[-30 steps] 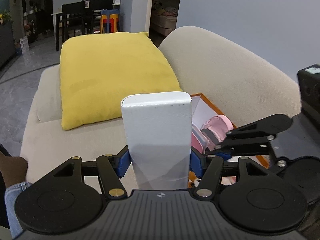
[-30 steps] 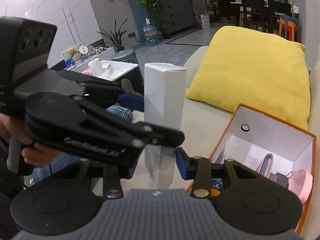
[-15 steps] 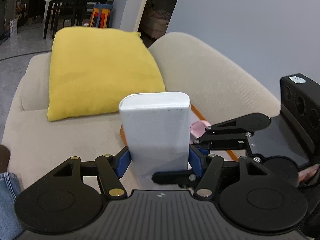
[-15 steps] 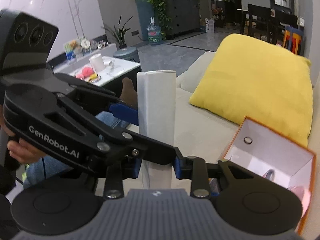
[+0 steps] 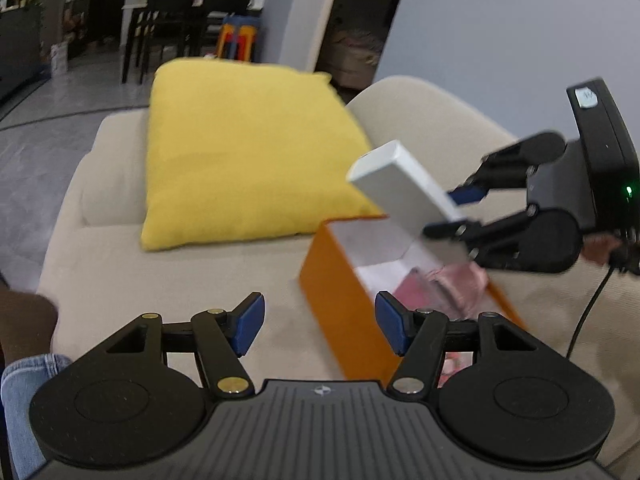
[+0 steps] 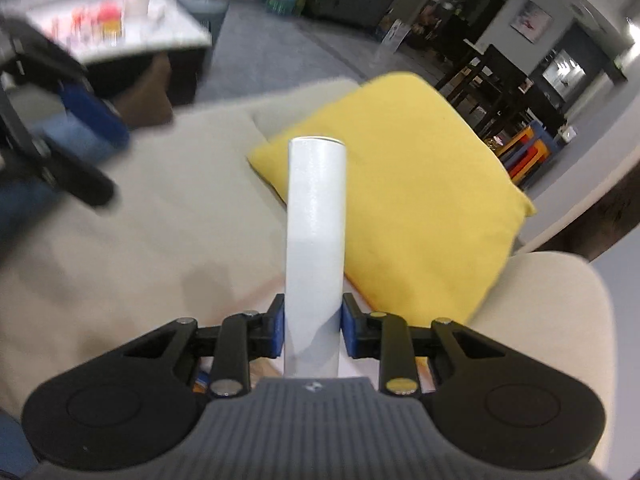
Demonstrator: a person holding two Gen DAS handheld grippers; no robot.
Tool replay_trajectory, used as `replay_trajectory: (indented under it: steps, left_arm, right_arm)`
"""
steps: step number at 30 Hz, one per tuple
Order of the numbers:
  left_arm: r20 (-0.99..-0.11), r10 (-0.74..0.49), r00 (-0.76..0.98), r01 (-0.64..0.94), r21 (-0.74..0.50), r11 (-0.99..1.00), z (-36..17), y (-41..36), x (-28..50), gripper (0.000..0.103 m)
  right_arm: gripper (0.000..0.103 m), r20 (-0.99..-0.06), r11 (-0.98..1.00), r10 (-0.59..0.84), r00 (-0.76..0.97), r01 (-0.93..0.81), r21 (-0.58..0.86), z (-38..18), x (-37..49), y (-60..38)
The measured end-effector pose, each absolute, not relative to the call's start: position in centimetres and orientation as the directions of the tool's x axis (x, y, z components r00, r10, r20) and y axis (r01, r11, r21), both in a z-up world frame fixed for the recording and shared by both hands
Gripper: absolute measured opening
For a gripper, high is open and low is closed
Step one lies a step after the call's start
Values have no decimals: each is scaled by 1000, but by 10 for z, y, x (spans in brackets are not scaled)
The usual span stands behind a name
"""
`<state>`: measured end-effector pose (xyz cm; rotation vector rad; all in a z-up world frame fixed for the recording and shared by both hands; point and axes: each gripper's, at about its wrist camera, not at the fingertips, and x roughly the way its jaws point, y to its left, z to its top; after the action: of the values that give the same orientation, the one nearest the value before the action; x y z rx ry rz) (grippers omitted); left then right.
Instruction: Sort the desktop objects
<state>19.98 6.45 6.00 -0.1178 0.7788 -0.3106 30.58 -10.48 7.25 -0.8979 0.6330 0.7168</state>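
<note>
- Left wrist view: the left gripper (image 5: 320,330) stands wide with nothing between its blue pads, low over the front of the sofa (image 5: 200,264) seat.
- Beyond it in the same view, the right gripper (image 5: 460,210) holds the white box (image 5: 400,188) in the air, tilted, right above the open orange box (image 5: 340,304) that sits on the seat toward its right end, below the backrest.
- Right wrist view: the right gripper (image 6: 313,334) has just been closing, and its pads now press on both narrow sides of the white box (image 6: 316,240) near its lower end. The box sticks out forward along the fingers.
- Inside the orange box a pink thing (image 5: 448,284) lies on the bottom; it is too blurred to name.
- A yellow cushion (image 5: 244,152) leans against the sofa back, beside the orange box and apart from it.
- Step in hand, as I judge it: the white box has passed to the right gripper and is being carried to the orange box for storing.
- Next move, likely: lower the white box into the free part of the orange box, clear of its near wall and of the pink thing, then open the jaws.
- Risk: the grip sits at one end of a long box, so it may swing or catch the rim.
</note>
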Motion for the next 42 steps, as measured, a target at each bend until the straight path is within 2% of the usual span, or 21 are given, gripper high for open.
replay_trajectory:
  steps: [8, 18, 28, 36, 42]
  left_arm:
    - [-737, -288, 611, 163, -239, 957, 11, 78, 225, 72]
    - [-758, -312, 573, 130, -291, 948, -20, 86, 241, 72]
    - [-754, -322, 572, 114, -315, 942, -29, 93, 247, 72]
    - [-744, -326, 583, 116, -321, 940, -24, 96, 242, 72]
    - [-739, -321, 593, 111, -319, 941, -17, 97, 239, 72]
  right_arm:
    - [30, -824, 221, 130, 552, -826, -518, 14, 366, -100]
    - [30, -932, 44, 18, 362, -931, -361, -23, 407, -84]
    - [30, -940, -38, -101, 326, -945, -324, -60, 413, -60]
    - [31, -937, -71, -122, 328, -944, -322, -71, 407, -57]
    - [29, -934, -49, -101, 343, -939, -340, -58, 404, -58]
